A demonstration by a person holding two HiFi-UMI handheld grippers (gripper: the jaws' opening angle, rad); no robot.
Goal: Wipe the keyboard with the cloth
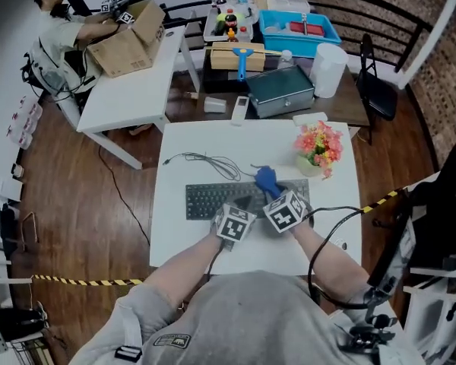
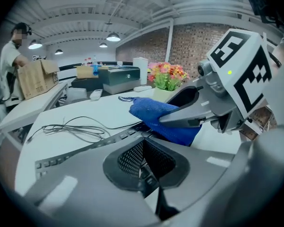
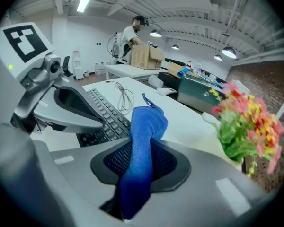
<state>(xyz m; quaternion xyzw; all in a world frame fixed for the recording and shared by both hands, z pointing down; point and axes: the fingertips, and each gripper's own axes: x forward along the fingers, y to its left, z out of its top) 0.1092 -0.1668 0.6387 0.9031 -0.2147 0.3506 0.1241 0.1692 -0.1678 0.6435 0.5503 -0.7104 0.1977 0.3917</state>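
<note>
Your right gripper pinches the blue cloth at the 3 o'clock end of the keyboard. Left gripper is pressed together, empty. Lower the cloth flat onto it, then sweep lightly toward 9 o'clock.

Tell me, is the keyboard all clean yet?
Not yet. Done: the right gripper has its jaws shut on the blue cloth. Now: the cloth is held over the right half of the keyboard. Left: probably all the wiping; no view shows wiped keys.
</note>
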